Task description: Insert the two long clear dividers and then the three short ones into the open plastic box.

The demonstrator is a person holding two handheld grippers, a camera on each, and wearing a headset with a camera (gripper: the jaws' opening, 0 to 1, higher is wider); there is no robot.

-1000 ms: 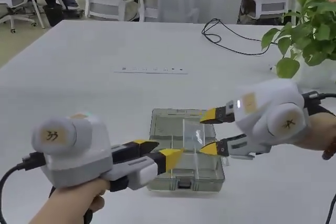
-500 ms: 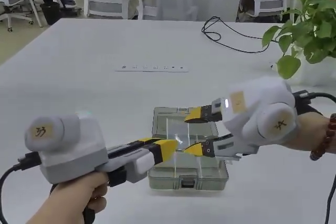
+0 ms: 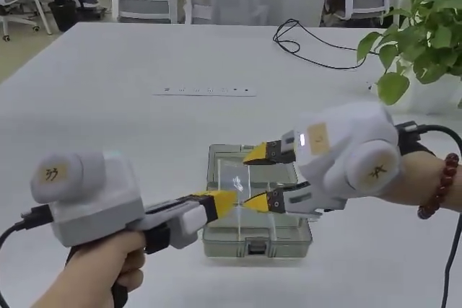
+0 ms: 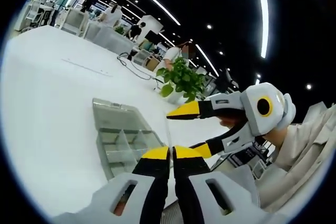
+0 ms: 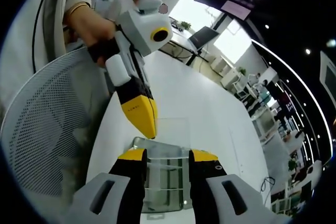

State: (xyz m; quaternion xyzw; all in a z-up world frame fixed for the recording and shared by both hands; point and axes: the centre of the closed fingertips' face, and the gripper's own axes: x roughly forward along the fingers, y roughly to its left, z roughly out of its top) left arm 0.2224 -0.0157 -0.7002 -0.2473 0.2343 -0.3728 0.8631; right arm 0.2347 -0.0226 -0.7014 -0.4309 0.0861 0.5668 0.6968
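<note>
Head view, left gripper: held in a hand, jaws pressed together on a clear divider that stands up from their tips.
Head view, right gripper: jaws spread, one above the other, tips facing the left gripper's tips and close to them.
Head view, box: open on the table, directly beneath both grippers' tips.
Head view, plant: beyond the right gripper, well apart.
Left gripper view, left gripper: jaws closed, with the thin edge of the clear divider rising from between the tips.
Left gripper view, right gripper: just ahead to the right, jaws apart, the gap facing the divider's edge.
Left gripper view, box: ahead and left of the tips; cells show inside.
Right gripper view, right gripper: jaws apart, nothing touching them.
Right gripper view, clear divider: just ahead, in line with the gap.
Right gripper view, left gripper: ahead to the left, its tip at the divider's edge.
Right gripper view, box: between and just past the tips.
</note>
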